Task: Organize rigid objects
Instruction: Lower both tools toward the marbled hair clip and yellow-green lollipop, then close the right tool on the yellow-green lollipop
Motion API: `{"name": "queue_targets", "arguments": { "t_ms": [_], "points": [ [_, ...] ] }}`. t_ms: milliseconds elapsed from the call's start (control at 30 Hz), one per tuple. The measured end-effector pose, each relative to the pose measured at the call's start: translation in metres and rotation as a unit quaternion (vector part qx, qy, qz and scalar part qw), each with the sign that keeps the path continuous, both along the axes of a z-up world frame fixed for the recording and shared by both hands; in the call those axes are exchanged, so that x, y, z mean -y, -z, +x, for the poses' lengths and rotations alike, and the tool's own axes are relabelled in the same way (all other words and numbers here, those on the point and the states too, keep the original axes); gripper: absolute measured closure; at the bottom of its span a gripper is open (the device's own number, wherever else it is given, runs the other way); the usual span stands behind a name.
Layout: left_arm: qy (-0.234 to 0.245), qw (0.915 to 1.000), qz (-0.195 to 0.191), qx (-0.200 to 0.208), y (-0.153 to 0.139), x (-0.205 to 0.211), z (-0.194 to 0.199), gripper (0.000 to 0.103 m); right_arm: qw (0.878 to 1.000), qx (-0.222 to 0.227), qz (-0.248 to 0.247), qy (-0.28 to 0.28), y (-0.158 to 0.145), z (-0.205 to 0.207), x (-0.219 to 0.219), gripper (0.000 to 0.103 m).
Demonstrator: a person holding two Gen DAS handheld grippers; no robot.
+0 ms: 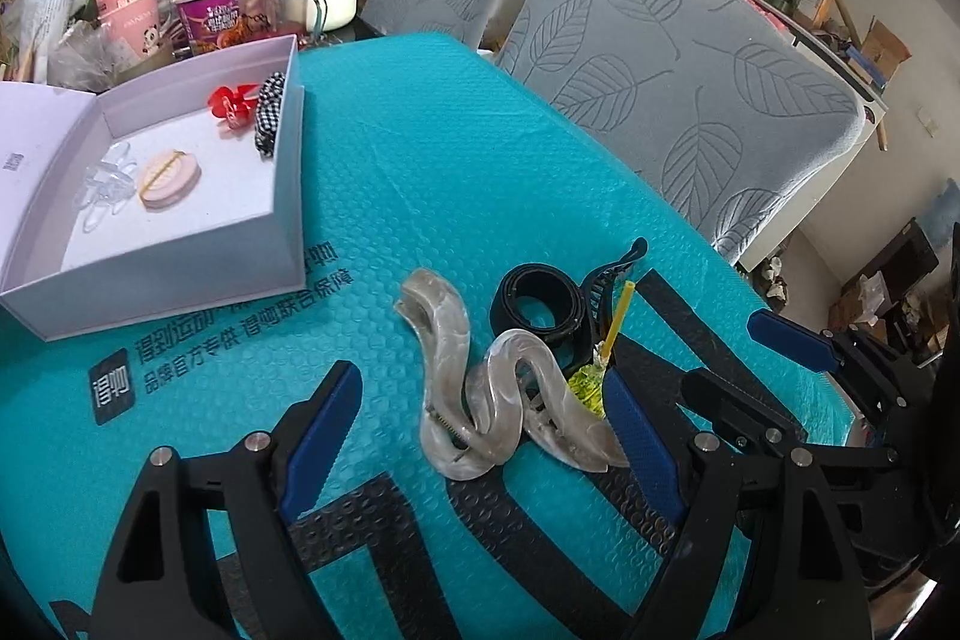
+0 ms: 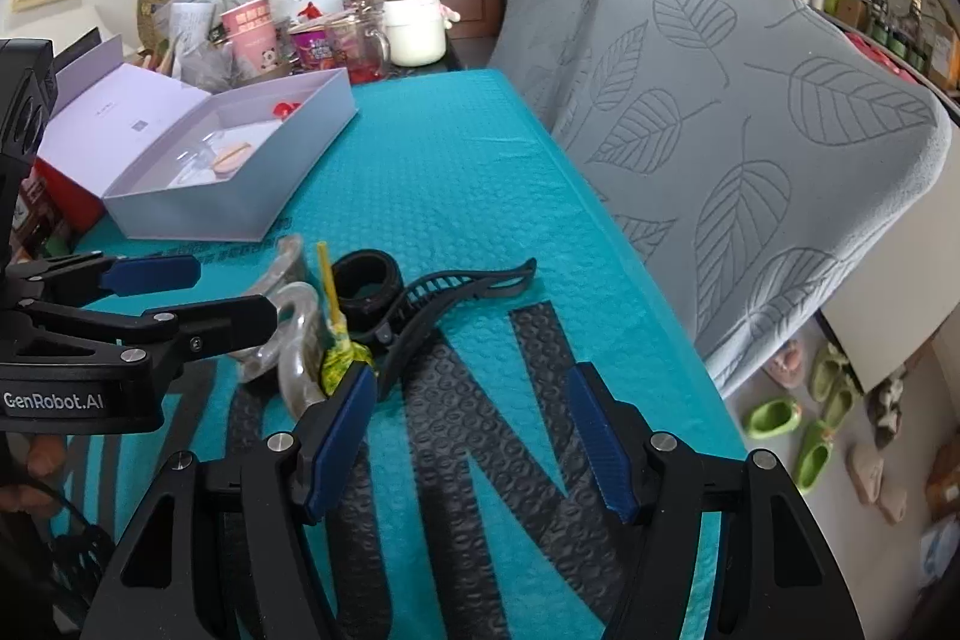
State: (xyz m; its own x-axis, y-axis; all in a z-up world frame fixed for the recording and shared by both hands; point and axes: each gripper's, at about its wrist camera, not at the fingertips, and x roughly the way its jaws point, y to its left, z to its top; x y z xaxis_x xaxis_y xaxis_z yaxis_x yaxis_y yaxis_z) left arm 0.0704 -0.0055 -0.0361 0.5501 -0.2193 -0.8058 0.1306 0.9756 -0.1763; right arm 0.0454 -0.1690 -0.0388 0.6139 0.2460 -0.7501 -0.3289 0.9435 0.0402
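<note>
Two claws hang over a teal bubble-wrap mat (image 1: 420, 172) on the bench, both spread and pinching nothing. The left claw (image 1: 480, 436) has its blue pads either side of a pearly wavy hair clip (image 1: 480, 388), which lies flat on the mat between the fingers without touching either pad as far as the left wrist view shows. Just beyond that clip sits a black ring-shaped band (image 1: 537, 304), and touching its right side a black claw-type hair clip (image 1: 606, 280). A yellow-green lollipop (image 1: 591, 376) with a yellow stick lies against the pearly clip's right end, close to the left claw's right pad.

From the right wrist view, the right claw (image 2: 474, 436) is over bare mat with dark lettering; the lollipop (image 2: 342, 358) is just at the tip of its left finger, and the black hair clip (image 2: 444, 298) lies just ahead of the gap. The left claw (image 2: 174, 292) reaches in from the left over the pearly clip (image 2: 297, 340).

Farther back on the left stands an open white box (image 1: 288, 196), well apart from both claws, holding a pink oval clip (image 1: 168, 178), clear clips (image 1: 105, 184), a red bow (image 1: 231, 106) and a black-and-white checked scrunchie (image 1: 267, 112).
</note>
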Motion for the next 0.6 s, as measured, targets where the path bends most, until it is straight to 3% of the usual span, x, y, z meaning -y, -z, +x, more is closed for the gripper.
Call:
{"name": "queue_targets", "arguments": {
  "t_ms": [367,467,600],
  "points": [
    [-0.010,0.9991,-0.015,-0.039,0.028,0.001,0.020,0.020,1.000,-0.016,-0.006,-0.002,0.015,0.015,0.002,0.036],
    [-0.010,0.9988,-0.029,-0.038,0.030,-0.003,0.019,0.020,1.000,-0.020,-0.006,-0.004,0.017,0.018,0.002,0.036],
    [-0.009,0.9993,-0.018,-0.030,0.031,-0.007,0.016,0.020,1.000,-0.020,-0.007,-0.011,0.018,0.020,-0.001,0.036]
  ]
}}
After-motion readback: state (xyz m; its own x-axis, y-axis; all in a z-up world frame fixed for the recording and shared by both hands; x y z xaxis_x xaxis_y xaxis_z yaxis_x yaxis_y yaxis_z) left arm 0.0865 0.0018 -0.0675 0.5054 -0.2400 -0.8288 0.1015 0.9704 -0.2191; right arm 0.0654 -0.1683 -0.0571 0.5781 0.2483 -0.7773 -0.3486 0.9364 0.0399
